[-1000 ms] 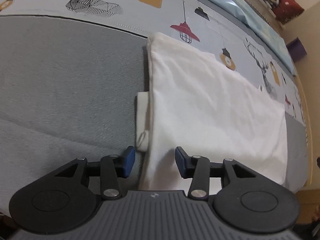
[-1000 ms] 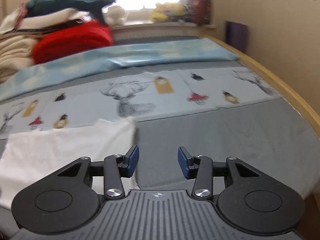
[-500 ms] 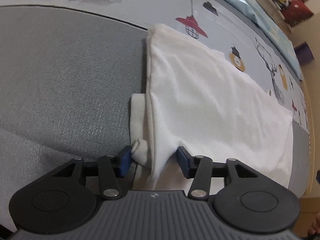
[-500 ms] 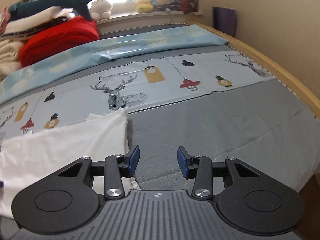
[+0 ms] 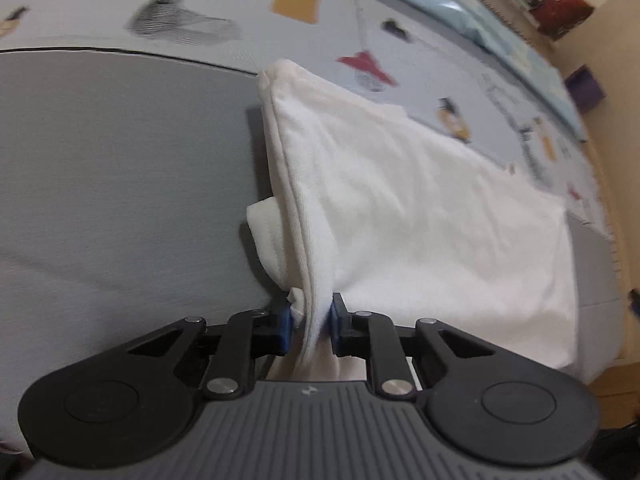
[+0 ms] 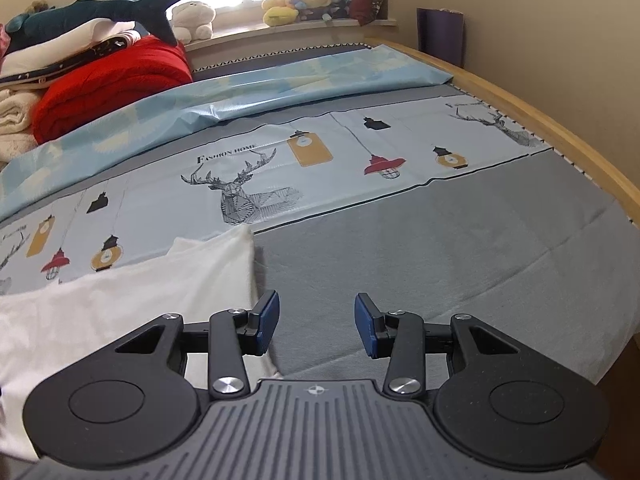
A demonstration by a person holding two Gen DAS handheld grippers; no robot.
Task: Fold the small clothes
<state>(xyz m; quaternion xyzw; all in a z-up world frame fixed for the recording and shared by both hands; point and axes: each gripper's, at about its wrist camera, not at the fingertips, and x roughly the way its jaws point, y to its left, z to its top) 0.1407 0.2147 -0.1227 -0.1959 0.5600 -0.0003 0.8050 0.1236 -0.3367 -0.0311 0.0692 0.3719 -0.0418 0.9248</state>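
In the left wrist view, the left gripper [image 5: 311, 322] sits at 6 o'clock, its jaws closing with the near edge of the white cloth [image 5: 420, 216] bunched between the blue pads, which already press on the fabric from both sides. From that pinch the cloth rises as a ridge toward 12 o'clock and spreads flat toward 3 o'clock across the bed [image 5: 120, 184]. A small folded flap of the same fabric sticks out of its left edge, near the centre. The cloth lies mostly on the grey part of the bedding, its far edge reaching the pale printed band with deer and lanterns at 12 to 2 o'clock. In the right wrist view, the right gripper [image 6: 316, 322] is at 6 o'clock with its jaws apart and nothing between them; only grey bedding shows in the gap. The cloth [image 6: 120, 304] lies at 8 to 9 o'clock, its right edge running down just behind the left pad. Whether that pad touches it cannot be told. A red blanket [image 6: 108, 84] lies at 10 o'clock, and plush toys [image 6: 296, 0] line the windowsill at 12 o'clock.
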